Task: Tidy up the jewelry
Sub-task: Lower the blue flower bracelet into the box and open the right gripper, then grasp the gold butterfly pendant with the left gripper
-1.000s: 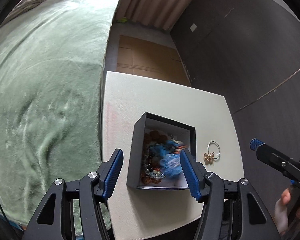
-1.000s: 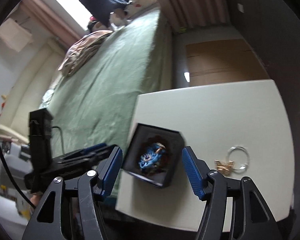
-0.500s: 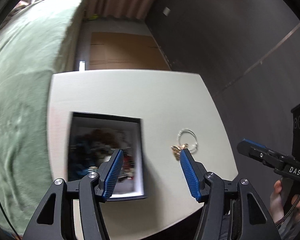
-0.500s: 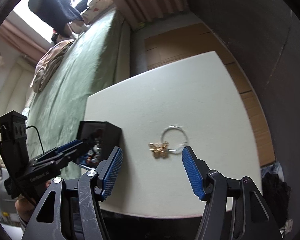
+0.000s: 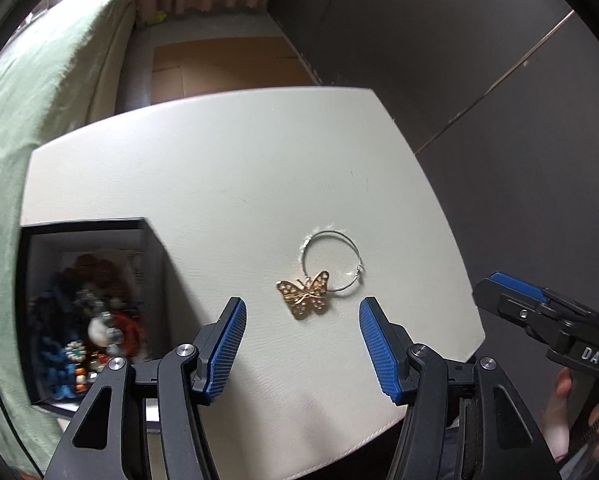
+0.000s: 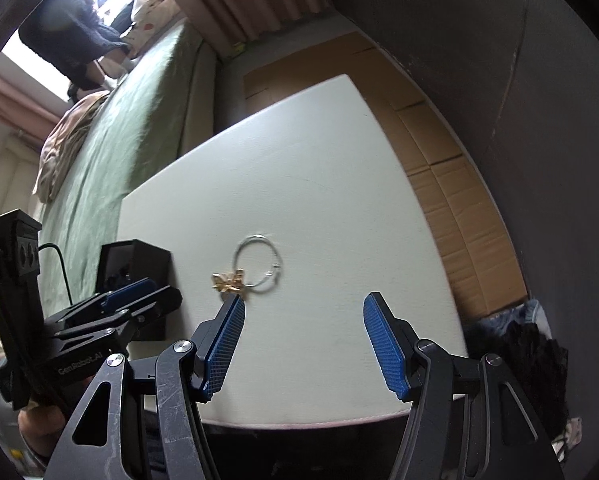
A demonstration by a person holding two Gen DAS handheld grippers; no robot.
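The left gripper (image 5: 301,310) is hovering tilted downward, jaws apart and empty, above the butterfly hoop earring (image 5: 319,280) lying on the white table (image 5: 227,168) beside the jewelry box (image 5: 87,304); the right gripper (image 6: 301,310) is waiting nearby, likewise released.

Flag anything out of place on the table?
One item: a gold butterfly earring on a wire hoop lies loose on the white table, right of the black box that holds the other jewelry. Nothing spilled or damaged.
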